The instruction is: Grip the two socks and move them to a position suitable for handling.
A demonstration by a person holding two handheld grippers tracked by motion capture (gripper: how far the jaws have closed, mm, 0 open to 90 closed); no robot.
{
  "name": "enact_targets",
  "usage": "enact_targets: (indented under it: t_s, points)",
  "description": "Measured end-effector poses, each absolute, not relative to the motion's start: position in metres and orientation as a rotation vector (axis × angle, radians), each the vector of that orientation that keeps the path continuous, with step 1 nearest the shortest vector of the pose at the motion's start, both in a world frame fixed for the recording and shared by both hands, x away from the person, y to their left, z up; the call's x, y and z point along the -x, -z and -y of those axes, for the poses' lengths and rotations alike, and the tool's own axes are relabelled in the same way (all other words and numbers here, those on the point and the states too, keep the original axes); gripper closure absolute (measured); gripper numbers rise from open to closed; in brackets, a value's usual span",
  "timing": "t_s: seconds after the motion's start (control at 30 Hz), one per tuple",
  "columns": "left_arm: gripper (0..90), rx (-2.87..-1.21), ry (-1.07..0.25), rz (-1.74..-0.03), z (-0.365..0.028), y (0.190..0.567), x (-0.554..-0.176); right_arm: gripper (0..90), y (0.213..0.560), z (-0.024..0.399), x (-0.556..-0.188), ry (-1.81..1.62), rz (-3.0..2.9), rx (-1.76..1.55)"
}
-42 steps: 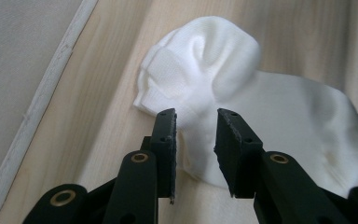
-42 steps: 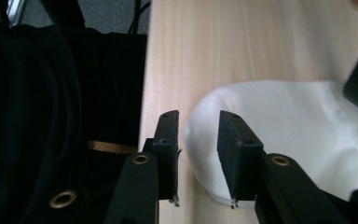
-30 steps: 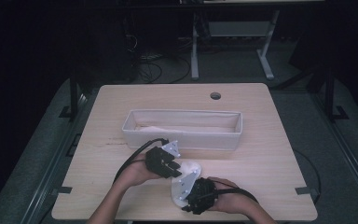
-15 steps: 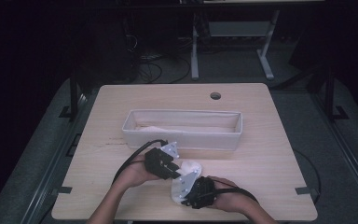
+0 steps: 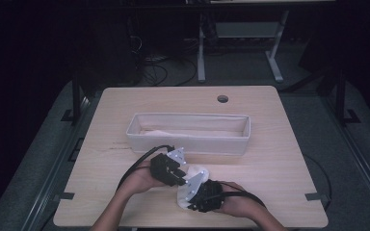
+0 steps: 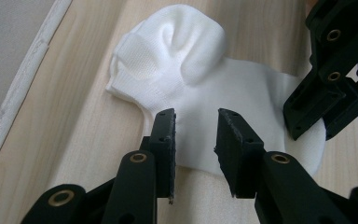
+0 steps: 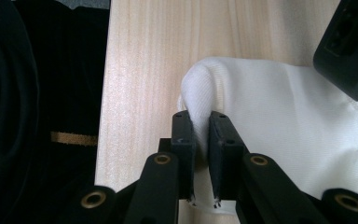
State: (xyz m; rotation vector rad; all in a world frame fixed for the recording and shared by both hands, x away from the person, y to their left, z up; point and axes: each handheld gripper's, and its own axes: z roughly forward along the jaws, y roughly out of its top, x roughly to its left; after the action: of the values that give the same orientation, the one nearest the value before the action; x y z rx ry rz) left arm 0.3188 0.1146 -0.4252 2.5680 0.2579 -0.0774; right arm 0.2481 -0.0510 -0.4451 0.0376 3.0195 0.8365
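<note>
A white sock (image 5: 180, 198) lies crumpled on the wooden table (image 5: 270, 159) near its front edge, between the two hands. My right gripper (image 5: 186, 202) points left; its jaws have just been closing and are now shut on a raised fold at the sock's (image 7: 279, 102) edge, as the right gripper (image 7: 200, 116) view shows. My left gripper (image 5: 183, 181) points right over the sock's (image 6: 200, 60) middle. The left gripper (image 6: 196, 123) stands open, jaws apart above flat cloth, nothing pinched. The other gripper's (image 6: 326, 93) black body is close on the right.
A long white fabric basket (image 5: 188, 142) stands across the table's middle, just beyond the hands, with something pale lying inside. Its rim (image 6: 14, 88) runs along the left of the left gripper view. A round cable hole (image 5: 222, 98) is at the back.
</note>
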Motion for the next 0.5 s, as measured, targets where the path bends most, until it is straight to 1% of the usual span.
enact_targets:
  t_s: [0.37,0.5]
  points:
    - [70.0,-2.574,0.104,-0.24,-0.112,0.426,-0.315,81.4,0.435,0.056,-0.246,-0.852,-3.013,-0.033]
    - [73.8,-2.57,0.126,-0.224,-0.111,0.429,-0.313,81.4,0.429,0.058,-0.244,-0.848,-3.019,-0.05]
